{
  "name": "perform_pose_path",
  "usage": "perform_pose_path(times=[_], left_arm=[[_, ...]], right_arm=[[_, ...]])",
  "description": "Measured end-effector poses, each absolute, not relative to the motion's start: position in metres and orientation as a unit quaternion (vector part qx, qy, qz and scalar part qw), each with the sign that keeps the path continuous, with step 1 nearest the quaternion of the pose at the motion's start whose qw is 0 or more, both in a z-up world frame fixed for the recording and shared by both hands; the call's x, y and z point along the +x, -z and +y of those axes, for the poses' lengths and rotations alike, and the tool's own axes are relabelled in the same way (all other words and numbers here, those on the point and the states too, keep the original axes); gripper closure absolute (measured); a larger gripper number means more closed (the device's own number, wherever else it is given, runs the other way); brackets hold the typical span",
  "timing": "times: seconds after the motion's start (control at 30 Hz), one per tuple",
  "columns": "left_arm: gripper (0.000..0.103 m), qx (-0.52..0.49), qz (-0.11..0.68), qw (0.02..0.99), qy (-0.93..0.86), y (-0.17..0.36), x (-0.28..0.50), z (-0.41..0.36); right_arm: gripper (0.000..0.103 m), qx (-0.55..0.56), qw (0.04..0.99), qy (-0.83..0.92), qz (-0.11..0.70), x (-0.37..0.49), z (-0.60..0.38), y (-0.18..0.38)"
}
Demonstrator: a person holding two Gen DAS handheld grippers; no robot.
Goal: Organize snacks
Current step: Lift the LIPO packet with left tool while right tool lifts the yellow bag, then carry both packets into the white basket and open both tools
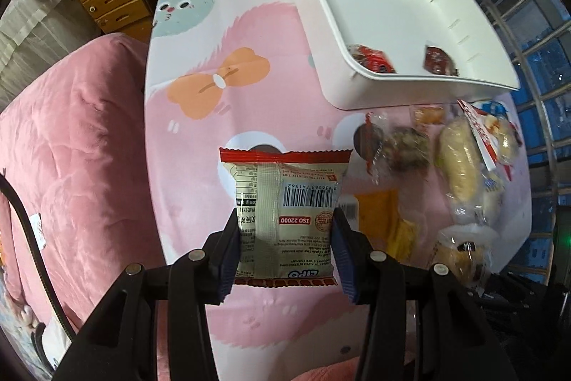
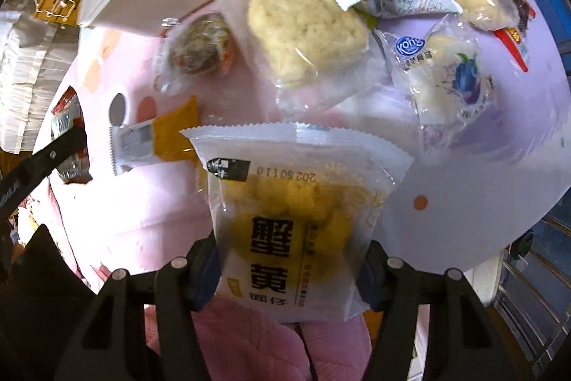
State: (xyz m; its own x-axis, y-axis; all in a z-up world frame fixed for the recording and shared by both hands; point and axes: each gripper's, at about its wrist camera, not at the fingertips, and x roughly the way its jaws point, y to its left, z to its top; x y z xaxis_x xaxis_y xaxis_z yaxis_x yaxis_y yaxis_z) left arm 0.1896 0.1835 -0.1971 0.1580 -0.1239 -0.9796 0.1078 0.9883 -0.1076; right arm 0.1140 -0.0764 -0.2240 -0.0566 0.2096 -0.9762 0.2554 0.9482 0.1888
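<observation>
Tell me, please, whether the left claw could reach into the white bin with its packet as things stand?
Probably yes: the left claw grips the red-trimmed packet, and the white bin lies ahead to its right, open-topped, holding only two small red snacks.

Both fisheye views bend hard at the rims, with black corners. The left view is evenly lit and fairly sharp, though the loose snacks (image 1: 410, 149) smear slightly. In the right view, the surface (image 2: 481, 174) blows out pale and plastic wrappers (image 2: 449, 77) glare.

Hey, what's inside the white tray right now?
The white tray holds two small dark-red wrapped snacks: one near its front-left corner, another to the right. Its front wall hides their lower edges and the floor strip behind it.
</observation>
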Motion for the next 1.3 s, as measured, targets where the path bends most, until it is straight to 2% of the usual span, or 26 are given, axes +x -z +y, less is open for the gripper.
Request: perform_pose_path(times=[0.4,0.63,1.0,1.3], left_arm=[[0.058,-0.009,0.622,0.777,0.096,0.159,0.110,0.199],[0.058,0.003,0.601,0.791,0.115,0.140,0.080,0.196],[0.058,0.005,0.581,0.804,0.126,0.099,0.093,0.180],[0.058,-0.003,0.584,0.802,0.128,0.079,0.126,0.139]], right_arm=[[0.041,0.143,0.719,-0.005,0.680,0.046,-0.059,0.182],[0.041,0.133,0.757,-0.020,0.640,0.038,-0.051,0.160],[0.041,0.114,0.821,-0.045,0.558,0.063,-0.060,0.120],[0.041,0.094,0.830,-0.061,0.546,0.107,-0.101,0.107]])
